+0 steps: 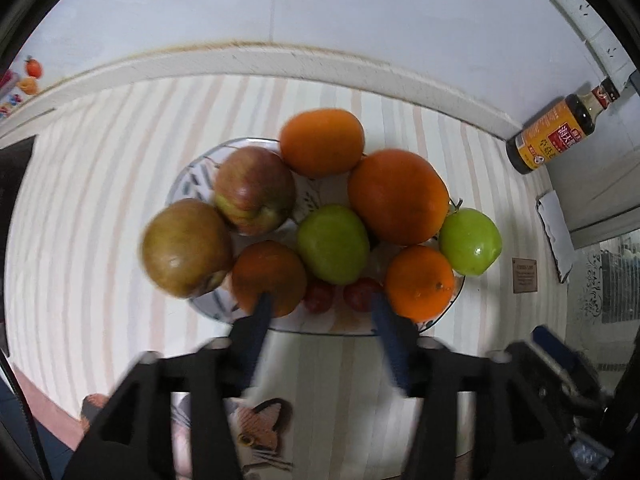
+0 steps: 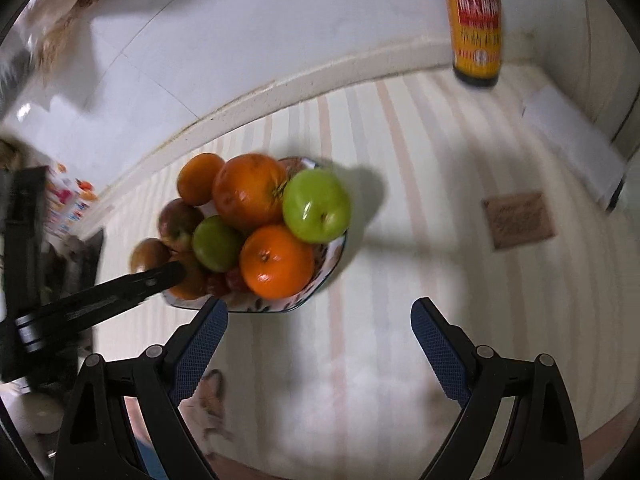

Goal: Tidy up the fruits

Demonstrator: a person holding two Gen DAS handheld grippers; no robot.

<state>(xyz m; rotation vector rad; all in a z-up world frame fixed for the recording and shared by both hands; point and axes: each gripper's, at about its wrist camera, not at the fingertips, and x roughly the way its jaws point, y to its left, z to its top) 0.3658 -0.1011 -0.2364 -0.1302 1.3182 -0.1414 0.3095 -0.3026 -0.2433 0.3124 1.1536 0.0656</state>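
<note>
Reaching over the near rim of the plate, the left gripper is spread about an orange's width and holds nothing; its left finger tip lies against the near orange, its right finger tip just beside a second orange. Between the tips sit two small red fruits, partly hidden, probably cherry tomatoes or grapes. Just beyond them is a green apple, then a bigger orange; a red apple and a brownish apple lie ahead to the left, the latter overhanging the rim. The right gripper hangs wide open and empty over the striped cloth, with the plate ahead and left of it. A sauce bottle stands far ahead to its right.

The fruit looks firm, round and fairly heavy, with smooth, somewhat slippery skins, so each piece is best pinched across its widest middle. The small red ones look soft and would bruise under a hard squeeze. The heap is loose and stacked, so lifting a low piece may send others rolling off the plate.
</note>
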